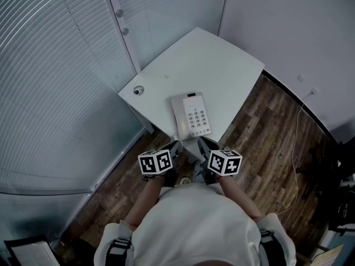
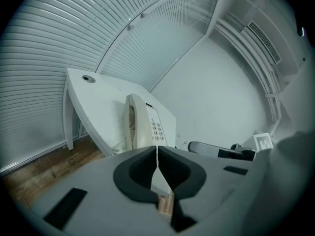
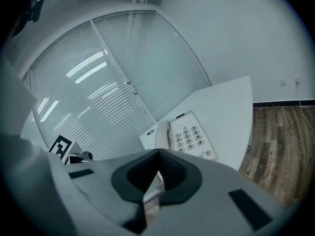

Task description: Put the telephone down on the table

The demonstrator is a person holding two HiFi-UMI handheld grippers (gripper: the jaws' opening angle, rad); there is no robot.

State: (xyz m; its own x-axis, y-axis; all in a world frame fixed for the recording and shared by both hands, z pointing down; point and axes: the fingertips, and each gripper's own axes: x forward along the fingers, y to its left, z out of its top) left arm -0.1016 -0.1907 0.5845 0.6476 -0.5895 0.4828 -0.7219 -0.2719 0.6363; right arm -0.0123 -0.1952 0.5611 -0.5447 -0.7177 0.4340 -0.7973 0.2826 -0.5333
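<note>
Telephone (image 1: 190, 116) flat on bench (image 1: 222, 65), close to near edge, handset in cradle. Left gripper (image 1: 176, 147), right gripper (image 1: 203, 144): jaws clenched on nothing, just near side of telephone. Risk: knocking handset loose or shoving telephone off near edge through careless approach.

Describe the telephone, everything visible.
The telephone is an off-white desk set, plastic by its look. Its handset sits in the cradle along its left side. To the right is a grid of keys, one reddish in the bottom row, and a small dark window at the top. It lies flat on the white table, near the edge closest to the person. Only the table touches it; the left gripper and right gripper are shut and short of it.
</note>
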